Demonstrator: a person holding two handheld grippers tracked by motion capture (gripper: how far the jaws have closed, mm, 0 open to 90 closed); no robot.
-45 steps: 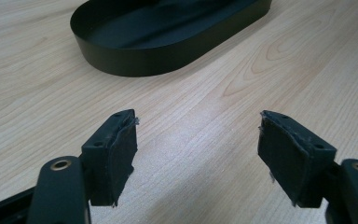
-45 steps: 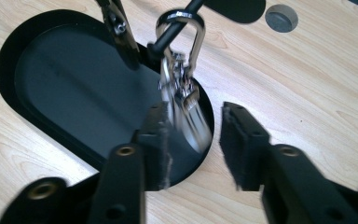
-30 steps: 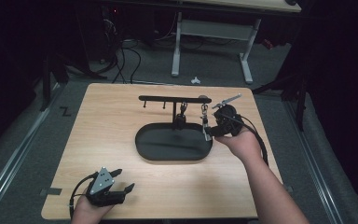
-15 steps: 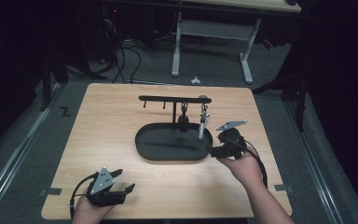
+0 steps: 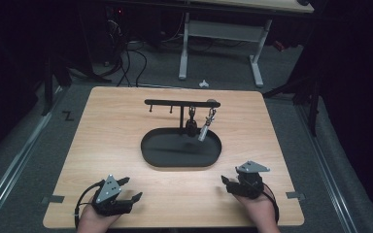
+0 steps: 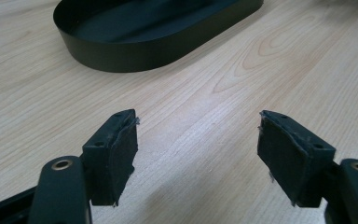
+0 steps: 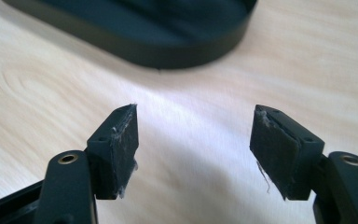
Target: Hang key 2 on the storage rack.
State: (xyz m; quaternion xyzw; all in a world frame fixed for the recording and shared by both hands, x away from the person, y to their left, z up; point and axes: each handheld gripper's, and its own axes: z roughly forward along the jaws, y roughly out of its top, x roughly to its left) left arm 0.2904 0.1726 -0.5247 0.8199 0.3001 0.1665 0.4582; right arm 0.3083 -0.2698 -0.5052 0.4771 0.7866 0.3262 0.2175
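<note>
High view: both hands cut off; left tool (image 5: 126, 191) and right tool (image 5: 229, 183) open, empty.

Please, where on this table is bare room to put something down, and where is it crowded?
The wooden table is bare to the left of the black oval tray, and also to its right, up to the table edge. The near strip between the left gripper and the right gripper is free too. It is crowded at the hanging rack, where a dark trinket and a silver one dangle.
</note>
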